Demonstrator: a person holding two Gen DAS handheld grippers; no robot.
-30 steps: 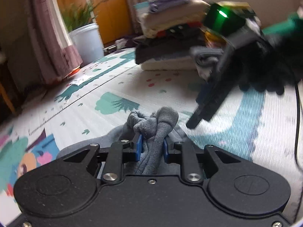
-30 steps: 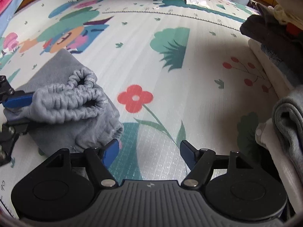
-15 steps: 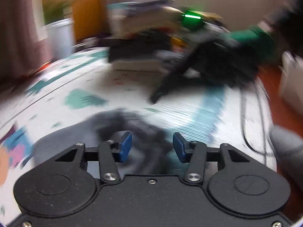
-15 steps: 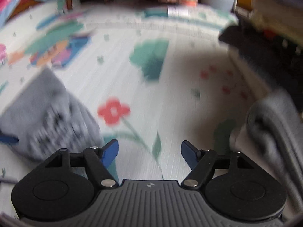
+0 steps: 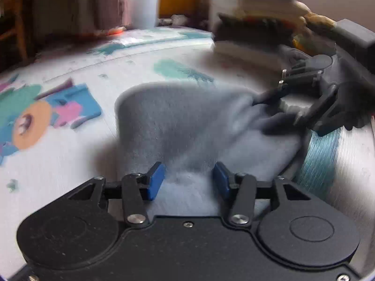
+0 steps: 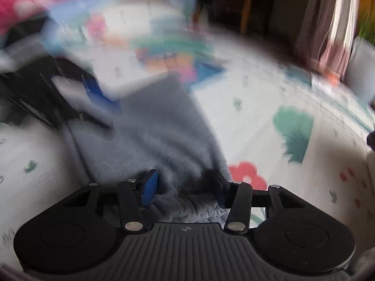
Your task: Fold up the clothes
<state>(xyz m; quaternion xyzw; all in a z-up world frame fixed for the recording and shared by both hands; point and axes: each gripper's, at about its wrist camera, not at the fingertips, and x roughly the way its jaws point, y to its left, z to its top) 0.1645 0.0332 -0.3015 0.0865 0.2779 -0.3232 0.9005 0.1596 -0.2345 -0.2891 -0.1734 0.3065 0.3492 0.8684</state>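
On the play mat, lines below:

Garment: grey fleece garment [image 5: 187, 117] lies on the patterned play mat [image 5: 70, 145], partly bunched; elastic ribbed waistband [image 6: 187, 207] at the right-gripper end.
Axis: in the left wrist view the long axis runs from the folded far-left corner toward the lower right; far-left end rounded, near-right end spread wide. Blur hides finer folds.
Edges: left edge of the cloth stands up slightly off the mat; right edge lies flat by a teal band of the mat print [image 5: 321, 159].
Open room: bare mat left of and beyond the garment, up to the cartoon print [image 5: 46, 117].
Crowded side: stack of folded clothes [image 5: 264, 23] on the mat past the garment's right end, near the right gripper.
Left gripper: left gripper [image 5: 188, 179] has its blue pads wide apart, over the near edge of the cloth; fabric sits between the fingers, not pinched.
Right gripper: right gripper [image 6: 182, 186] at the waistband end, fingers parted with gathered fleece between them; whether the pads press the cloth cannot be told through the blur. In the left view it meets the garment's right end [image 5: 288, 107].
Relation: the grippers are at adjoining sides of the garment, the cloth between them.
Background: white planter [image 5: 144, 7] and curtain [image 6: 328, 23] past the mat's far edge.
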